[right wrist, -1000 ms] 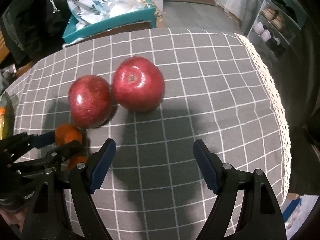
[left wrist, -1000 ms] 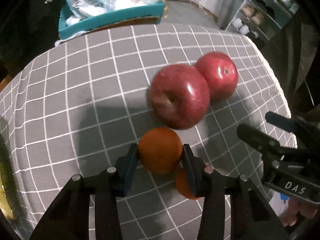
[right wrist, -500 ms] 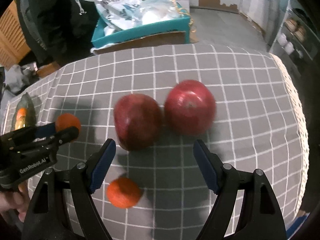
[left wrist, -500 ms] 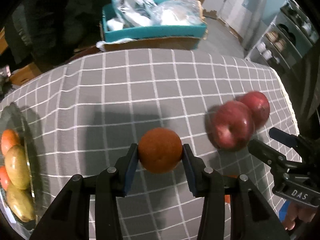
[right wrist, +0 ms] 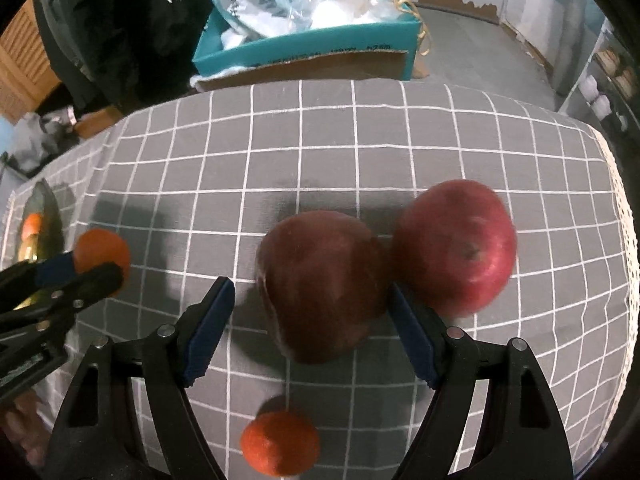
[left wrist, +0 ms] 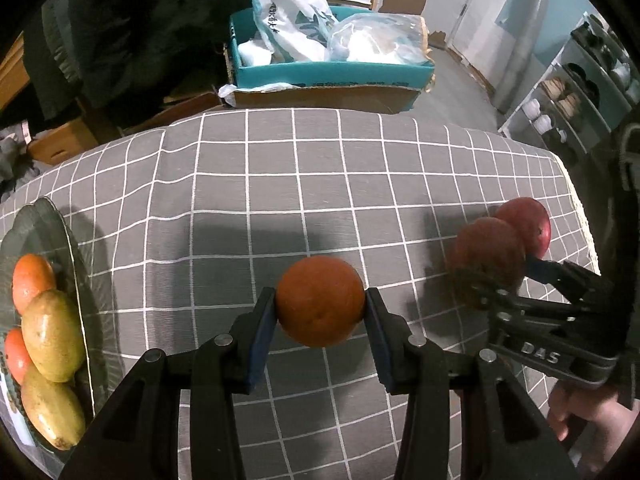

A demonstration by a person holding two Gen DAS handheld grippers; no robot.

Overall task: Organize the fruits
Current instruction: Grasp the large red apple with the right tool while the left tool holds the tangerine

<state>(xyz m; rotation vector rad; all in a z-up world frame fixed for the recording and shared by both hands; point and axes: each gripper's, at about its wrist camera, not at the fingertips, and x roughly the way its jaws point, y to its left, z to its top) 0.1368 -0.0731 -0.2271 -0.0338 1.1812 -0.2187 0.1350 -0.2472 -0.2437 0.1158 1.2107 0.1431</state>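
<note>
Grey checked tablecloth [left wrist: 248,184] carries the fruit. Left gripper [left wrist: 320,314] clamps one orange [left wrist: 320,300], probably bound for the far-left plate [left wrist: 68,232]. Right gripper [right wrist: 310,312], wide open, brackets the near apple [right wrist: 320,284]; pad contact unclear. Count: two apples, two oranges loose, second orange [right wrist: 279,442] nearest.

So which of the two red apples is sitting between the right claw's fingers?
The darker apple, the left of the pair, sits between the open right claw fingers. The brighter apple lies outside its right finger.
</note>
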